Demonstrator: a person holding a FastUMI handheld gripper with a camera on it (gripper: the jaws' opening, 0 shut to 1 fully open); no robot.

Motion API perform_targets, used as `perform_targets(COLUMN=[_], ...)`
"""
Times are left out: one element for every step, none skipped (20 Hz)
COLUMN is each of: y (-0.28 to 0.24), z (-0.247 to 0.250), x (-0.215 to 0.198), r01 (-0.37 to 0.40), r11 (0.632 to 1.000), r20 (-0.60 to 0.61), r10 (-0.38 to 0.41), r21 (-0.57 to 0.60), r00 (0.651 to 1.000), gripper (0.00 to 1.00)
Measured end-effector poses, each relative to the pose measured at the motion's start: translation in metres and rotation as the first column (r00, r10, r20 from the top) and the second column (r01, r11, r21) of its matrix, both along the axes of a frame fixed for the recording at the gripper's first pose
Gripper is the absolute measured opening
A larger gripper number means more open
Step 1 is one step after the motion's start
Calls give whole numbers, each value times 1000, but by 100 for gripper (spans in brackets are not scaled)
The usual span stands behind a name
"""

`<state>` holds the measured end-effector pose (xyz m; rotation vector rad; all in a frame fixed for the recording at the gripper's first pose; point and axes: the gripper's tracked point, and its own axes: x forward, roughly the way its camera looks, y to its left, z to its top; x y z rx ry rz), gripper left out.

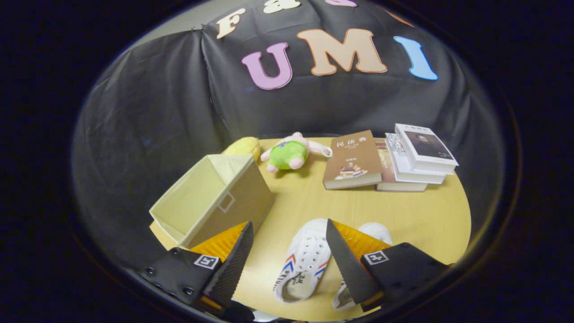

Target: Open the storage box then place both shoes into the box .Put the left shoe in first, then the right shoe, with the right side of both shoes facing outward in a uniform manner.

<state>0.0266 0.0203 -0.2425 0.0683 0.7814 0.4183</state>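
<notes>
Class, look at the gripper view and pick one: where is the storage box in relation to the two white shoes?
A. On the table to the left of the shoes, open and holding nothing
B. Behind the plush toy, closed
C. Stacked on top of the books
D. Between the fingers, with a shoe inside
A: the storage box sits open, nothing in it, left of the shoes, which lie on the table between the spread fingers of the gripper.

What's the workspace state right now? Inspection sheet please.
Surface: wooden table, round-edged.
Job's things: storage box open, tipped on its side, empty; two white shoes side by side on the table, one between the fingers, the other partly behind a finger.
Clutter: plush toy, yellow object behind the box, brown book, stack of books.
Grippers: gripper open, above the shoes, holding nothing.
Cables: nothing seen.
Surroundings: black cloth wall.
</notes>
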Motion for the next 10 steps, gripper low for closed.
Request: perform_targets(y=[-5,-8,-12,-15,-19,-23,-26,-29,-31,-31], z=[-10,-21,-32,-42,-51,-61,-69,-73,-80,-88], x=[-3,-7,-11,-14,-15,-18,-22,-33,-37,-39], r01=[-12,-25,-38,-50,-59,-67,-81,-93,-108,-124], r11=[1000,999,998,996,994,991,988,984,981,977], r20=[-15,-35,-56,-72,-82,-96,-113,-132,-149,-167], r10=[12,23,35,45,51,56,65,73,84,95], r21=[-20,-37,-56,-72,-94,-120,-135,-149,-162,-174], r00=[1000,999,998,996,995,994,991,989,985,981], gripper=[100,100,100,100,100,100,100,100,100,100])
